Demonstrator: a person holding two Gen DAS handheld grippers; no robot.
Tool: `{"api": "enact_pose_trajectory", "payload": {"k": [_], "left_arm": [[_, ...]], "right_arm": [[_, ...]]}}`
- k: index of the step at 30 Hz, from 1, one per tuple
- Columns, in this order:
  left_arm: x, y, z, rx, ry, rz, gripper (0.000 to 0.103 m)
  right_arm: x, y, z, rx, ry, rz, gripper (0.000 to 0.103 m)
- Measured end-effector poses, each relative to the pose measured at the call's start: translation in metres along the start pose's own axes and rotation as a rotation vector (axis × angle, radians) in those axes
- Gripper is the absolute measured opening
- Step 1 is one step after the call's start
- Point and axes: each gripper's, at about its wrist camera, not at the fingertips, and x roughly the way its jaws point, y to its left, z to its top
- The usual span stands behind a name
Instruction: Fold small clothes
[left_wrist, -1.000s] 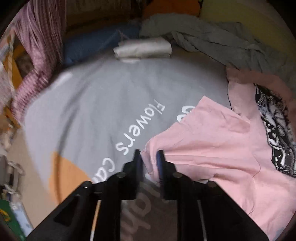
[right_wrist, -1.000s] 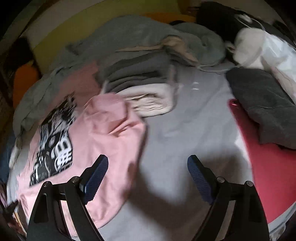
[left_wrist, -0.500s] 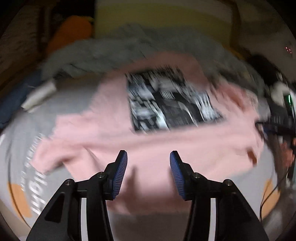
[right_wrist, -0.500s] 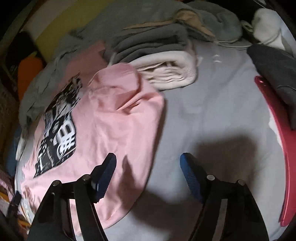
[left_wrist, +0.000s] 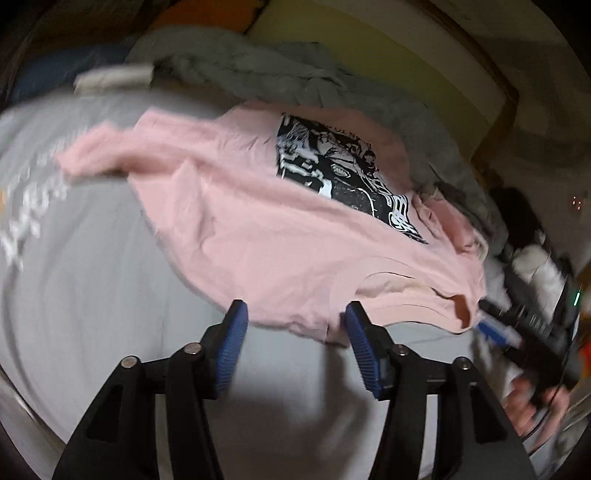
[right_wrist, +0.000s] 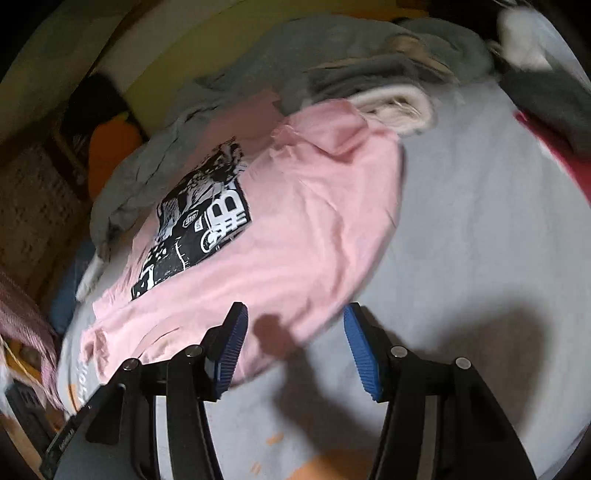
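T-shirt (right_wrist: 303, 221) flat on the bedspread (right_wrist: 480, 221), folded clothes (right_wrist: 391, 99) just behind it.

Dim room, grey printed bedspread (left_wrist: 92, 295), yellow-green headboard (left_wrist: 369, 66)

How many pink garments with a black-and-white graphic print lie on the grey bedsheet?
1. The pink T-shirt with the black-and-white print lies spread on the grey bedsheet, just ahead of both grippers. Others may be buried in the grey clothes pile behind.
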Motion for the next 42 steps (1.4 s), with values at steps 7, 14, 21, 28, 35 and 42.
{"api": "enact_pose_trajectory", "payload": {"k": [7,14,21,28,35,42], "left_arm": [[0.01,0.019,0.006,-0.273,0.141,-0.196,0.074],[0.02,0.005,0.019,-0.186,0.093,0.005,0.005],[-0.031,0.009,-0.006,-0.181,0.091,0.017,0.002],[-0.03,0.012,-0.038,-0.049,0.141,0.143,0.007],[-0.057,-0.02,-0.026,0.122,-0.024,0.313,0.038],[-0.082,-0.047,0.017,0.253,-0.231,0.305,0.058]], "right_arm": [[0.007,0.002,-0.01,0.075,0.044,0.188,0.08],[0.026,0.016,-0.007,0.026,0.049,0.083,0.009],[-0.022,0.001,-0.023,0.1,0.065,0.153,0.005],[-0.047,0.005,-0.073,0.012,0.066,0.095,0.005],[-0.067,-0.007,-0.039,-0.024,0.012,0.079,0.033],[-0.087,-0.027,0.032,-0.112,-0.086,-0.029,0.043]]}}
